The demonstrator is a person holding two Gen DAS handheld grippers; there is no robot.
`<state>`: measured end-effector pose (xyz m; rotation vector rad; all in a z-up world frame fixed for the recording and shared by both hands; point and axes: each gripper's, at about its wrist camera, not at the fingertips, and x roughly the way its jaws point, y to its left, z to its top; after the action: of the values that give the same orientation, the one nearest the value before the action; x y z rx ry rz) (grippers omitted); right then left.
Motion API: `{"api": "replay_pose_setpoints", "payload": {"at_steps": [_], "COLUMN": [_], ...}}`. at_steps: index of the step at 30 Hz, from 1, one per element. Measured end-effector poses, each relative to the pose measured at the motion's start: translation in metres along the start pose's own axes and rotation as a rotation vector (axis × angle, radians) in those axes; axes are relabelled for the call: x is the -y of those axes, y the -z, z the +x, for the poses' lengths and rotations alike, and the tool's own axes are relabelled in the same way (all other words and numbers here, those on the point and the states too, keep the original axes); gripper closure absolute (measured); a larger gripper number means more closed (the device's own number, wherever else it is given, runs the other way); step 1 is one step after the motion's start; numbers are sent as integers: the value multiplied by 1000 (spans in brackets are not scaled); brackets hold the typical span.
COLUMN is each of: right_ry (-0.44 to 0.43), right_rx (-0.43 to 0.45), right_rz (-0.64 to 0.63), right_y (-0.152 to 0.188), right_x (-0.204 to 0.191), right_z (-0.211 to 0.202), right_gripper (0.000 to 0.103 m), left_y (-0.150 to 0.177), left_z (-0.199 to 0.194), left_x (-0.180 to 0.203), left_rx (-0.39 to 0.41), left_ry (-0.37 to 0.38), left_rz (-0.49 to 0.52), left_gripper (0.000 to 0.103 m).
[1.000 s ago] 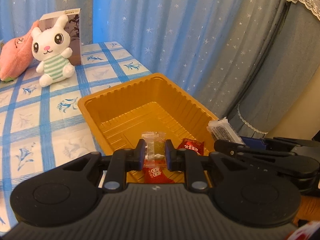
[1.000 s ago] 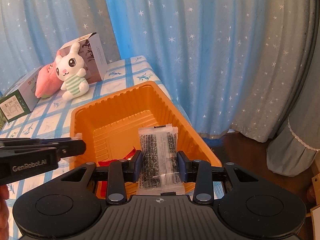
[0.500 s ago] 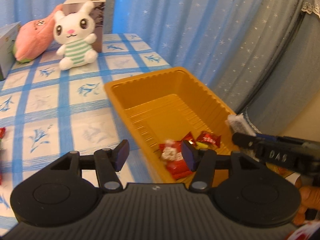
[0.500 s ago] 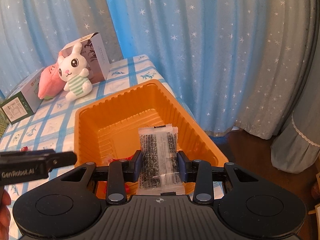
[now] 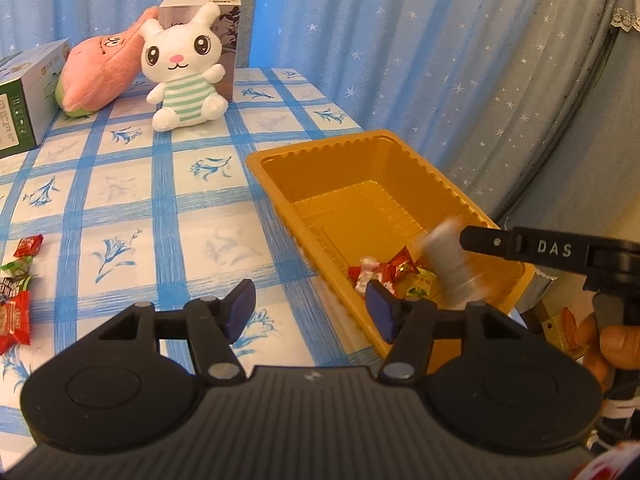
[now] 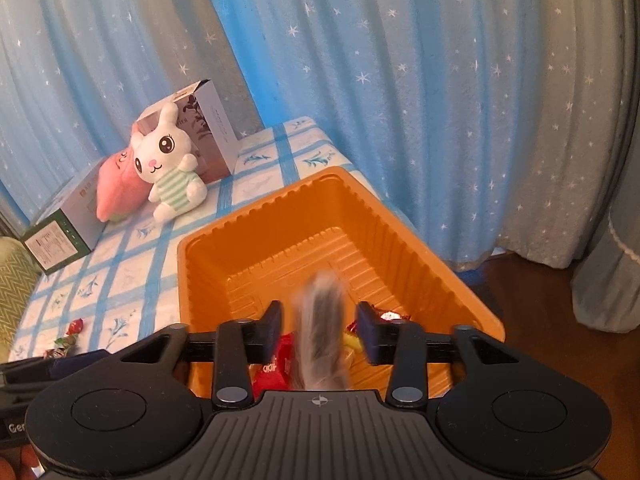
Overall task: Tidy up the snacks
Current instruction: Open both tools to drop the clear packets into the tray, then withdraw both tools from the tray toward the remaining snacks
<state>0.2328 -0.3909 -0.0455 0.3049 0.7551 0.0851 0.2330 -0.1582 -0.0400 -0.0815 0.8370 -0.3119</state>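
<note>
Both claws released over the orange tray.
Right claw (image 6: 318,326) jaws just opened, blurred grey packet (image 6: 322,328) loose between them above tray (image 6: 400,216); left claw (image 5: 306,310) spread, holding nothing, beside tray's edge. Wrapped candies (image 5: 394,274) in tray, 4 more snacks (image 5: 18,280) on checked tablecloth (image 5: 168,204).

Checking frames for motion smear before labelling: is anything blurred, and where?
Right wrist view: only the grey packet between the open right gripper pads is smeared; the orange tray is sharp. Left wrist view: same packet blurred, plush rabbit crisp.
</note>
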Motion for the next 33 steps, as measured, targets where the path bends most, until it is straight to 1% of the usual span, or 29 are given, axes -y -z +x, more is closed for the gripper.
{"api": "replay_pose_setpoints", "payload": {"at_steps": [1, 2, 7, 10, 15, 17, 23, 33], "right_ry": [-4, -4, 1, 10, 18, 15, 4, -26], "right_rx": [5, 11, 5, -7, -8, -8, -6, -1], "right_rz": [8, 14, 50, 49, 31, 18, -14, -47], "right_y": [1, 2, 11, 20, 37, 44, 68, 93], "right_x": [1, 2, 2, -4, -20, -29, -52, -85], "right_z": [-2, -5, -21, -34, -61, -73, -104, -137], "right_gripper": [38, 38, 38, 38, 38, 38, 38, 38], "left_y": [2, 4, 18, 25, 38, 43, 59, 81], "left_z": [-2, -4, -20, -35, -66, -79, -119, -175], "left_x": [-1, -2, -6, -7, -8, -9, -15, -28], "left_rx": [1, 3, 7, 19, 42, 53, 73, 115], "left_ry": [-1, -2, -11, -14, -33, -37, -56, -84], "left_rz": [0, 1, -2, -3, -3, -6, -12, -30], "left_gripper": [45, 44, 43, 41, 39, 36, 34, 32]}}
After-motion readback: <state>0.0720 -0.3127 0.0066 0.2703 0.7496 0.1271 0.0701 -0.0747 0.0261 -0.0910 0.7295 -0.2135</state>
